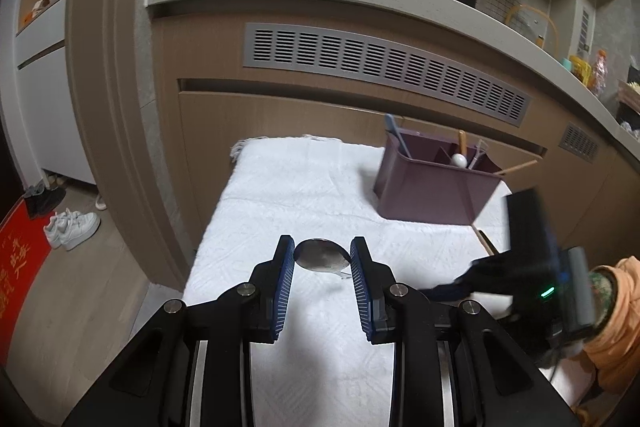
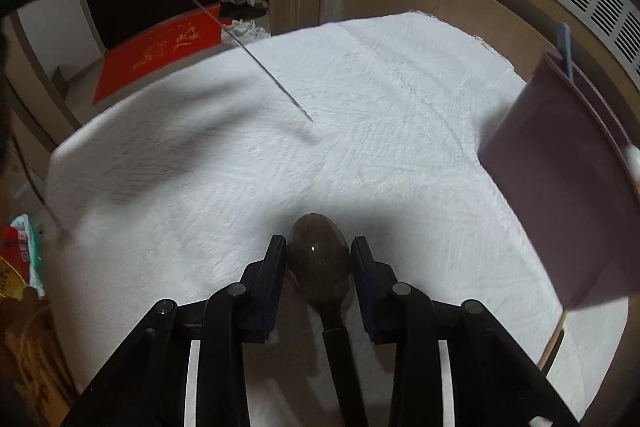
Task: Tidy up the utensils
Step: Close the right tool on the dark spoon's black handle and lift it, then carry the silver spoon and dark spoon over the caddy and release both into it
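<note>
Your left gripper (image 1: pixel 322 259) has its jaws clamped on the bowl of a metal spoon (image 1: pixel 321 259), held just above the white cloth (image 1: pixel 304 187). Your right gripper (image 2: pixel 319 259) sits astride a dark spoon (image 2: pixel 320 259) with a black handle running back under the tool. The jaws look pressed against its bowl, but blur leaves that uncertain.

Both grips sit on rounded, polished bowls rather than on handles. Curved, slick metal can squirt out from between flat pads, so a quick swing toward the caddy (image 1: pixel 434 183) could drop either spoon. The long handles also trail where you cannot see them well. In the right view the metal spoon's thin handle slants across the cloth, and could snag it or knock the other tool.

The caddy is a mauve plastic tub with flaring walls and dividers, standing near the far right corner of the counter and already holding several sticks and a white-tipped utensil. It looks light, so a handle catching its rim might tip it. The cloth is soft, woven and wrinkled, so a dropped spoon would land quietly.
</note>
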{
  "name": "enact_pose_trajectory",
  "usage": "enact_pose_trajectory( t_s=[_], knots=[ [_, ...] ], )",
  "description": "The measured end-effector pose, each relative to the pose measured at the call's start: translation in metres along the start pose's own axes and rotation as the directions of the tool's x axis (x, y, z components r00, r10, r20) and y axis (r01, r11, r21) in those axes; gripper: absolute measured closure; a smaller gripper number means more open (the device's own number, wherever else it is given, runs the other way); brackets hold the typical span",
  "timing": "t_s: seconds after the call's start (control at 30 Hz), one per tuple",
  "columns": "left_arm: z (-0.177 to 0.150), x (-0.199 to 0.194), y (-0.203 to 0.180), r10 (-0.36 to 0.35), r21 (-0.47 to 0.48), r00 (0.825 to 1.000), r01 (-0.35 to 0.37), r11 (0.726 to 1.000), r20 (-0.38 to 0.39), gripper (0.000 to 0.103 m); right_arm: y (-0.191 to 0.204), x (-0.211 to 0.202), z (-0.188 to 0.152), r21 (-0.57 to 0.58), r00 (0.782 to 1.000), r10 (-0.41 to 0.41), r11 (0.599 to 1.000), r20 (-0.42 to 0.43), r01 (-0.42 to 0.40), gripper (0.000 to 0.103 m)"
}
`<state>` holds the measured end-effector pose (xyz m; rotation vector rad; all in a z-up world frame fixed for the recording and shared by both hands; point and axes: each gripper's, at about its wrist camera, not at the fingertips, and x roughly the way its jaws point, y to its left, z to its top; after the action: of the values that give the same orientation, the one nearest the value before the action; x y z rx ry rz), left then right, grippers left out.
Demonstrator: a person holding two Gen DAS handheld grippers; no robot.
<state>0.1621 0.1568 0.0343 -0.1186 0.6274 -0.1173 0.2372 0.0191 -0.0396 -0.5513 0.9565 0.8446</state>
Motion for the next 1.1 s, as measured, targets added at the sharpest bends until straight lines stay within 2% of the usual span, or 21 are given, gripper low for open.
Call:
enact_pose_trajectory(
  t_s=[0.13, 0.3, 0.53, 0.7, 0.8, 0.97, 1.0, 1.1],
  knots=[
    [0.0, -0.005, -0.02, -0.031, 0.033, 1.0, 0.031, 0.999, -0.005, 0.073, -0.013, -0.046, -0.015, 0.101, 0.997, -0.014, 0.995, 0.082, 0.005, 0.073],
    [0.002, -0.009, -0.053, -0.06, 0.087, 0.998, 0.063, 0.994, -0.029, 0.073, -0.029, -0.105, -0.037, 0.196, 0.975, -0.106, 0.978, 0.195, 0.067, 0.073],
    [0.011, -0.011, -0.098, -0.113, 0.122, 0.991, 0.12, 0.985, -0.067, 0.073, -0.043, -0.17, -0.062, 0.311, 0.924, -0.205, 0.945, 0.323, 0.101, 0.073],
    [0.038, -0.017, -0.125, -0.124, 0.162, 0.992, 0.128, 0.979, -0.034, 0.073, -0.04, -0.206, -0.063, 0.34, 0.877, -0.266, 0.932, 0.4, 0.128, 0.073],
    [0.074, -0.021, -0.142, -0.117, 0.201, 0.993, 0.112, 0.973, 0.014, 0.073, -0.05, -0.229, -0.05, 0.368, 0.836, -0.315, 0.918, 0.45, 0.148, 0.072],
    [0.137, -0.027, -0.16, -0.098, 0.252, 0.989, 0.067, 0.966, 0.11, 0.073, -0.086, -0.28, -0.01, 0.426, 0.716, -0.396, 0.892, 0.575, 0.152, 0.072],
    [0.151, -0.025, -0.161, -0.091, 0.256, 0.987, 0.054, 0.965, 0.132, 0.073, -0.096, -0.29, 0.0, 0.44, 0.685, -0.414, 0.885, 0.6, 0.15, 0.072],
    [0.181, -0.014, -0.162, -0.074, 0.257, 0.985, 0.032, 0.966, 0.154, 0.073, -0.119, -0.309, 0.019, 0.476, 0.616, -0.448, 0.87, 0.648, 0.13, 0.072]
  ],
)
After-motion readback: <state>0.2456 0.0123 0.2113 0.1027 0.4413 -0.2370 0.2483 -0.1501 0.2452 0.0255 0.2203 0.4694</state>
